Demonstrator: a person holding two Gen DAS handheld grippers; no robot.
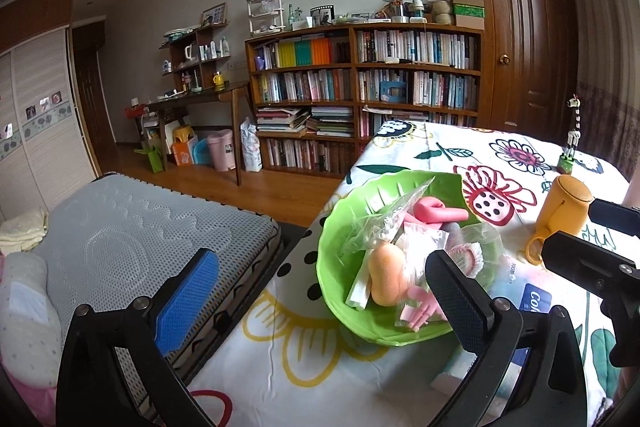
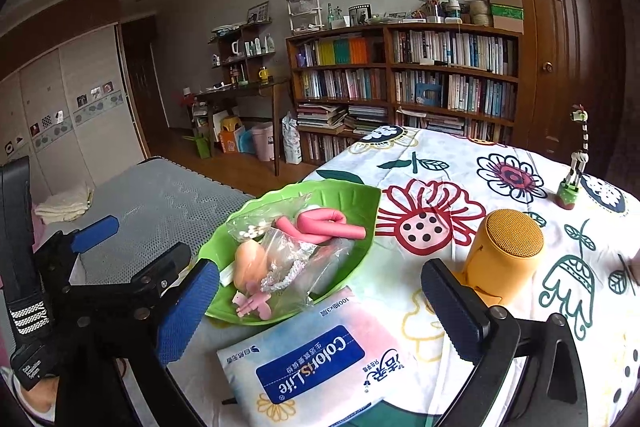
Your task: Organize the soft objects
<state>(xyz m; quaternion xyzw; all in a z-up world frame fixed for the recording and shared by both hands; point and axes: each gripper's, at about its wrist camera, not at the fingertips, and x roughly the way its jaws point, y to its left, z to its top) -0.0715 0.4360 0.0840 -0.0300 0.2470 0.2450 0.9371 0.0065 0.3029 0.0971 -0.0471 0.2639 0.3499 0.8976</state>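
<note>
Both grippers are hovering spread wide, gripping nothing. The left gripper (image 1: pixel 320 303) is hanging over the table's near edge, its right finger (image 1: pixel 456 303) overlapping the green leaf tray (image 1: pixel 340 227) of soft things. The tissue pack (image 2: pixel 308 359) is lying just beside that tray, between the right gripper's (image 2: pixel 320 311) fingers.

Yellow speaker (image 2: pixel 505 251) on floral tablecloth (image 2: pixel 460 163), giraffe figurine (image 2: pixel 576 163) — bookshelf (image 2: pixel 404 83) behind
</note>
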